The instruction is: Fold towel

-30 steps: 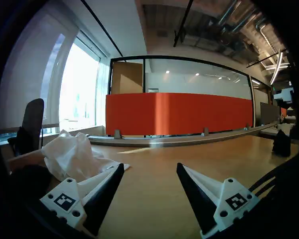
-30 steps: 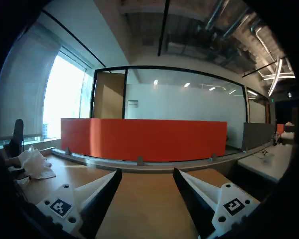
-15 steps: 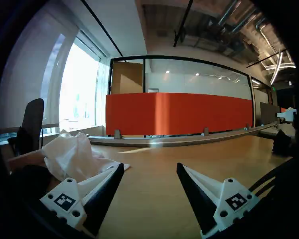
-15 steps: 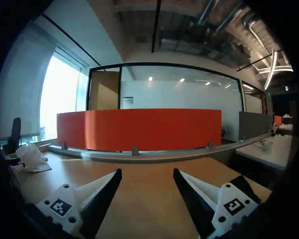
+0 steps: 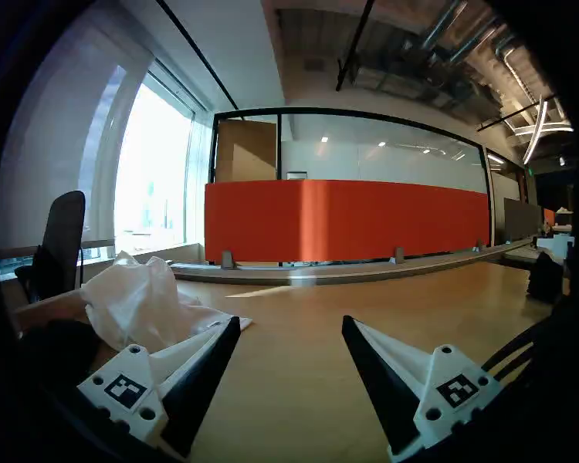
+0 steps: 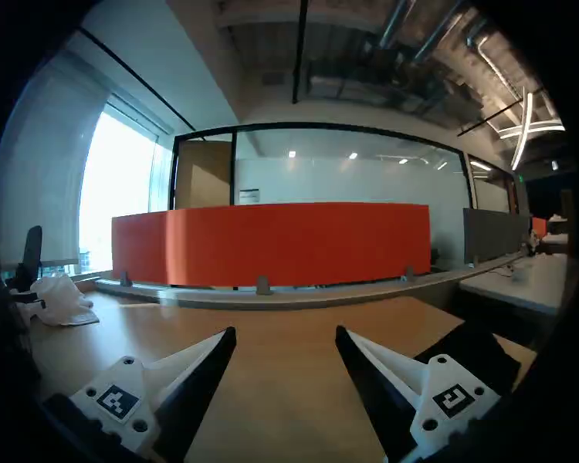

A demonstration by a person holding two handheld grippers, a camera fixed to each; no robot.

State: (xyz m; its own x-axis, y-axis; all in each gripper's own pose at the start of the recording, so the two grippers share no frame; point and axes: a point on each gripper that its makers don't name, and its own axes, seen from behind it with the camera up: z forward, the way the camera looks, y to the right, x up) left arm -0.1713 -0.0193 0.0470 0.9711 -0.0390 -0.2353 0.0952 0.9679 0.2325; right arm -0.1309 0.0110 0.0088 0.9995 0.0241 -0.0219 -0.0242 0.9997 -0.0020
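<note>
Left gripper (image 5: 289,320) low over the light wooden desk (image 5: 305,301), fingers (image 5: 201,370) spread wide, gripping nothing. Crumpled white cloth towel (image 5: 139,301) heaped on the desk at the left, just beyond the left finger. Right gripper (image 6: 285,332) likewise wide open and empty, with the towel (image 6: 58,299) far off left. Long orange partition panel (image 5: 343,220) along the desk's far edge.

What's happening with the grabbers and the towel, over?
Left gripper open, empty. Right gripper open, empty. Towel crumpled on the table, unfolded, off to the left gripper's left. Bare wood ahead of both.
</note>
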